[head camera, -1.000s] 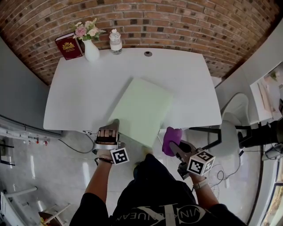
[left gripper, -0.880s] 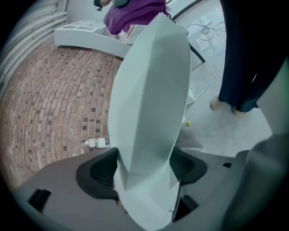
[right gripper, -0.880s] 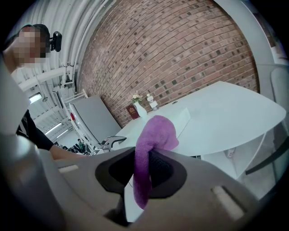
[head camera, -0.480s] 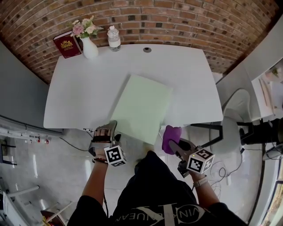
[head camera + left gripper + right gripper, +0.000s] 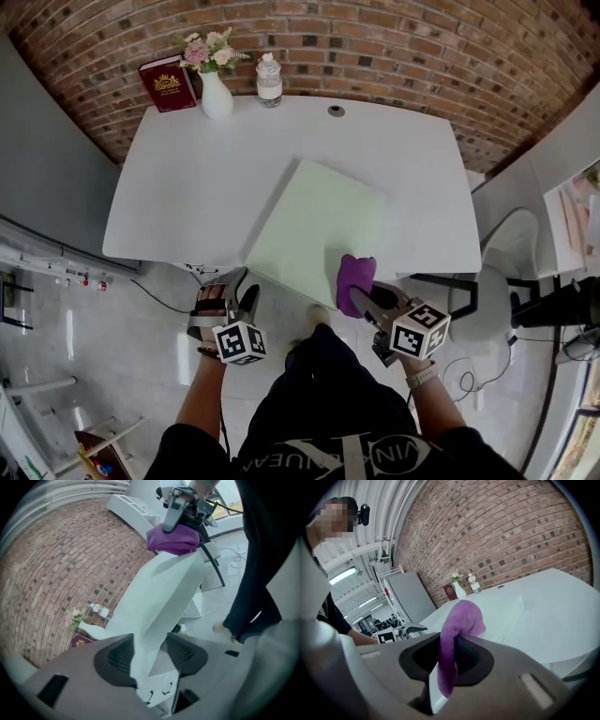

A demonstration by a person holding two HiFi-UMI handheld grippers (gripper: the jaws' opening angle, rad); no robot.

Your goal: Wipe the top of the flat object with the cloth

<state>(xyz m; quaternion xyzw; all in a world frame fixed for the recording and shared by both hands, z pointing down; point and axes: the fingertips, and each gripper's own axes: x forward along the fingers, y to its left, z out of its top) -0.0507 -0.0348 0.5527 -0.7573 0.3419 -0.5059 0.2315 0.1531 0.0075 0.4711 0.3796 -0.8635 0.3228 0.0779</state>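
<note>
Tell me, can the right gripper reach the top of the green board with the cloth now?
Probably yes. The right gripper, shut on the purple cloth, is at the near edge of the green board, whose top lies bare, with nothing between.

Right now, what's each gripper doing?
Left gripper: open, jaws just been closing, flat board corner between them, not gripped.
Right gripper: shut on purple cloth.

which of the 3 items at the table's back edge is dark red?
The book, leftmost of the row; the vase is white, the bottle clear.
</note>
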